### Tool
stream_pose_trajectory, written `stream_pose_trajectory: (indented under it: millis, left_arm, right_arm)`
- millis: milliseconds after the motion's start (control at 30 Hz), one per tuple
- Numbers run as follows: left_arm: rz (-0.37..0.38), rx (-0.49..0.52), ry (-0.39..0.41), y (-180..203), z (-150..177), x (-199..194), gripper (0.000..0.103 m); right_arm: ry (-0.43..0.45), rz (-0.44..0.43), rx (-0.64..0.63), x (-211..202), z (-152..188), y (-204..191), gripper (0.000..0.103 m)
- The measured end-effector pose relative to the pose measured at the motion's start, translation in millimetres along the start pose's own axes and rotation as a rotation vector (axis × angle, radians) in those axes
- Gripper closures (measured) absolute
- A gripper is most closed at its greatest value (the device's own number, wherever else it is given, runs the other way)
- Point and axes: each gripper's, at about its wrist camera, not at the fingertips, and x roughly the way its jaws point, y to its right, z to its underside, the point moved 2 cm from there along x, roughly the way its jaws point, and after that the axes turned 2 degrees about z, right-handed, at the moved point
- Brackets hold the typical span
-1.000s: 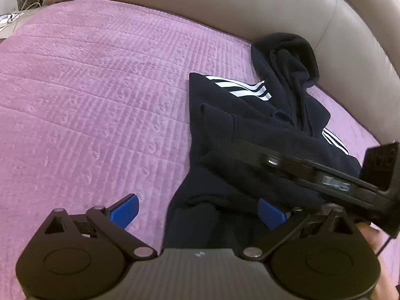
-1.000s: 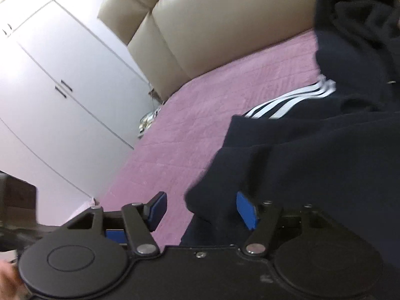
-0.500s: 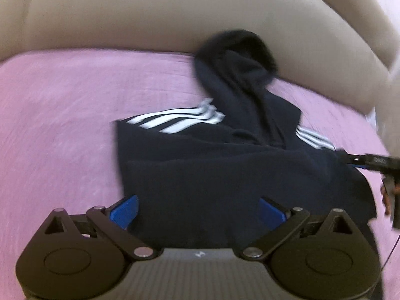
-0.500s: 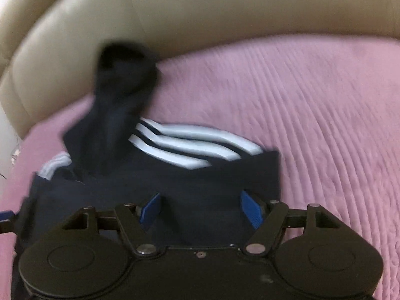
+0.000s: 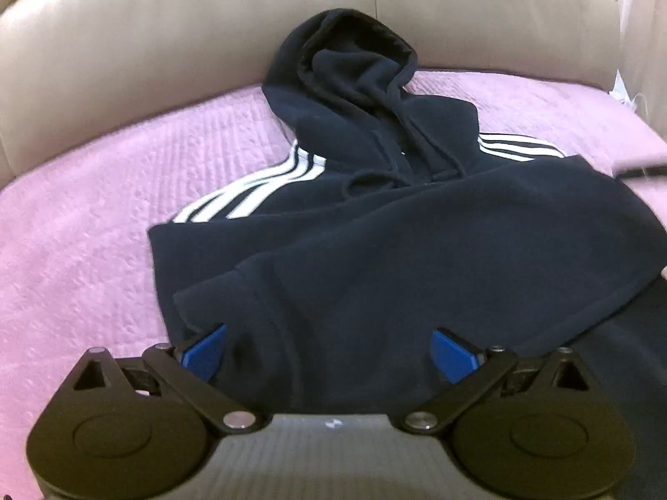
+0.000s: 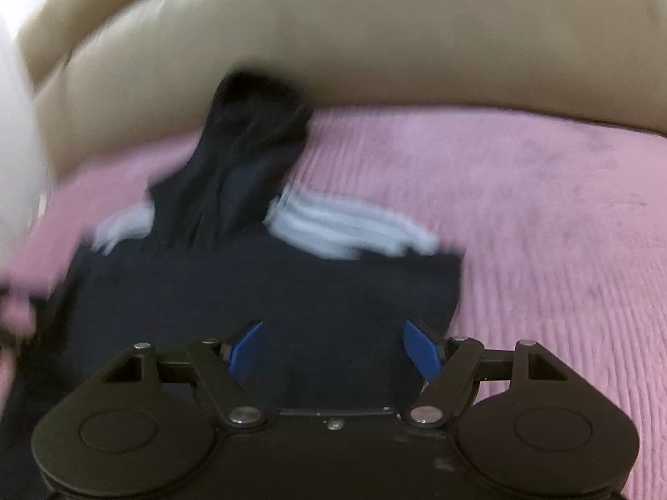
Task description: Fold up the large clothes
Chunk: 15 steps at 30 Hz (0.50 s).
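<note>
Navy fleece fills both of my wrist views: the hoodie [image 5: 375, 250] lies on the pink quilted bedspread [image 5: 75, 216], folded into a compact block with its long axis running straight away from me toward the beige padded headboard [image 5: 166, 41]. Its hood [image 5: 346, 62] points away from me and leans against the headboard, opening upward, with the drawstrings trailing down over the chest. White sleeve stripes [image 5: 250, 191] show on either side of the hood, the sleeves tucked under a doubled-over layer of body fabric whose edge runs crosswise in front of my left gripper [image 5: 329, 354]. That gripper sits low at the near edge of the garment, its blue pads [image 5: 204, 352] spread wide apart with cloth bunched between them but nothing pinched. My right gripper [image 6: 335, 348] hangs over the near right part of the folded block, pads [image 6: 421, 350] likewise spread and released, dark fabric lying between and below them. From the right wrist the picture is smeared, so I cannot tell whether the pads touch the cloth. The right edge of the fold [image 6: 454, 287] stands square against the bedspread.
</note>
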Motion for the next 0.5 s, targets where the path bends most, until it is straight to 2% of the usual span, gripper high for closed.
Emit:
stream_pose_trajectory:
  millis: [67,100,133,167,200,233,333,400,500]
  left_arm:
    - [-0.009,-0.032,-0.036,-4.6,1.6,10.1,0.0]
    - [-0.027,-0.041,-0.062,-7.4,6.0,16.5,0.0]
    - [-0.048,-0.046,-0.086,-10.4,12.5,25.1,0.0]
    - [-0.041,-0.043,-0.068,-11.5,19.6,27.5,0.0]
    - [-0.036,-0.033,-0.027,-12.0,24.8,23.6,0.0]
    - [-0.037,-0.02,-0.019,-11.7,27.8,20.4,0.0]
    - [-0.02,-0.031,-0.046,-16.0,27.6,11.7,0.0]
    - [0.008,-0.079,-0.063,-24.9,22.0,5.7,0.0]
    - [0.099,-0.15,-0.038,-40.7,4.7,-7.2,0.0]
  right_arm:
    - [-0.095,0.072,-0.137,10.6,26.1,-5.5,0.013]
    - [-0.143,0.116,-0.202,19.1,40.9,-3.6,0.0]
    - [-0.125,0.112,-0.157,19.4,49.0,8.3,0.0]
    - [-0.106,0.07,-0.047,15.6,51.7,23.7,0.0]
    - [-0.102,0.062,0.006,7.0,52.3,30.7,0.0]
    - [-0.111,0.077,0.016,3.1,52.2,32.9,0.0]
    - [-0.167,0.162,-0.083,-15.4,50.4,16.9,0.001]
    - [-0.105,0.176,-0.102,-38.7,40.6,1.8,0.002]
    - [0.035,0.091,-0.063,-64.0,22.5,-25.6,0.001]
